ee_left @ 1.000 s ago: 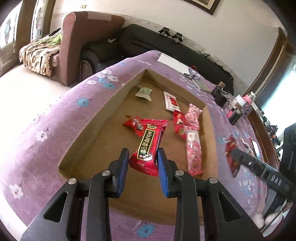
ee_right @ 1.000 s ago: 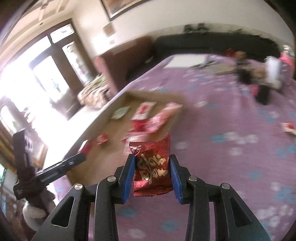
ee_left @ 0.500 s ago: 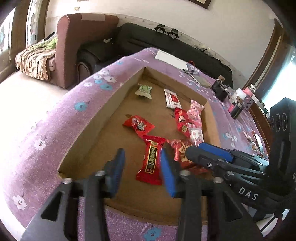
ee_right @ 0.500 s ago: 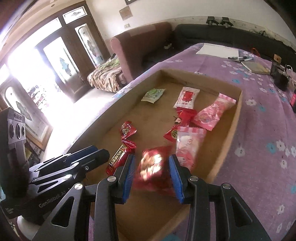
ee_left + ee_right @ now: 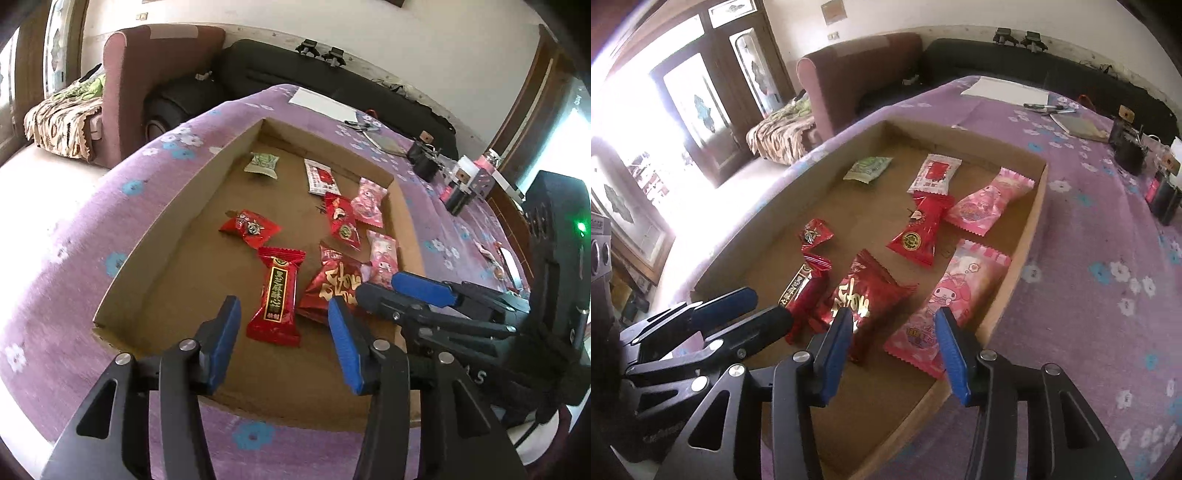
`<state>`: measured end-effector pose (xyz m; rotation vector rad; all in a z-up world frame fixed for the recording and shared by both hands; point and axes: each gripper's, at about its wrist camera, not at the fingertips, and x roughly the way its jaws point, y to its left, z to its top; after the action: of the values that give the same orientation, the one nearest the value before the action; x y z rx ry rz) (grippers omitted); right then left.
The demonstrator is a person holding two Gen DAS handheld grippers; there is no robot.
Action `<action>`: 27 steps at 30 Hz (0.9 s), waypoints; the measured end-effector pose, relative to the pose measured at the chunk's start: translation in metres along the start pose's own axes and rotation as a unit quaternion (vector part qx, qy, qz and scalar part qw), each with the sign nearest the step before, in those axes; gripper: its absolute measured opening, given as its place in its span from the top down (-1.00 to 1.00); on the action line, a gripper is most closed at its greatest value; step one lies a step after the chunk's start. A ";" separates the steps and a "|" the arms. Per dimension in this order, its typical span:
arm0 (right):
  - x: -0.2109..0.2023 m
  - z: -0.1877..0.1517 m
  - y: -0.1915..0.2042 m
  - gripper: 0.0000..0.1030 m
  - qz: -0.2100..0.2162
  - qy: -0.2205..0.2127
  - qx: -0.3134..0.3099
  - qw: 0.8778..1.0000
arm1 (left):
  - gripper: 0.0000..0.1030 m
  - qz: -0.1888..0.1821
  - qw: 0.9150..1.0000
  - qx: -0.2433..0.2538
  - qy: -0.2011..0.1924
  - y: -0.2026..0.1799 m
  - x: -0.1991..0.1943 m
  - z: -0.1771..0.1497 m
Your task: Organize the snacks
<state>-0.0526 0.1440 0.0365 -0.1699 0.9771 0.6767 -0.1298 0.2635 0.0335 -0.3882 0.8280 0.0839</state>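
Note:
A shallow cardboard tray (image 5: 159,229) (image 5: 1030,236) on the purple floral tablecloth holds several snack packets. A long red candy bar (image 5: 277,295) (image 5: 807,291) lies at the tray's near end beside a red foil pouch with gold letters (image 5: 334,282) (image 5: 862,295). My left gripper (image 5: 282,347) is open and empty just above and behind the candy bar. My right gripper (image 5: 892,350) is open and empty over the tray's near edge, right behind the pouch; it also shows in the left wrist view (image 5: 406,291). Pink packets (image 5: 951,295) lie to the right.
More snacks (image 5: 495,254) lie on the cloth right of the tray. Black and white gadgets (image 5: 458,177), a notebook (image 5: 1078,125) and white paper (image 5: 1004,88) sit at the table's far end. A brown armchair (image 5: 147,74) and black sofa stand beyond.
Both grippers have opened. The left one let go of the long red candy bar and the right one let go of the red foil pouch; both packets now lie in the tray.

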 end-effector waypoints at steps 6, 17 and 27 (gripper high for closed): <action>-0.010 -0.001 -0.016 0.07 0.005 -0.019 0.009 1.000 | 0.07 -0.013 1.000 0.002 -0.023 -0.015 -0.022 -0.006; -0.103 -0.027 -0.052 -0.26 0.001 -0.137 0.046 0.989 | -0.70 -0.089 0.989 0.015 -0.117 -0.053 -0.077 -0.010; -0.161 -0.098 -0.192 -0.27 -0.105 -0.147 0.175 0.968 | -0.70 -0.126 0.989 0.068 -0.033 -0.103 -0.054 -0.025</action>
<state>-0.0673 -0.1217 0.0805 0.1348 0.7641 0.3152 -0.1606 0.1629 0.0892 -0.3571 0.7083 -0.1928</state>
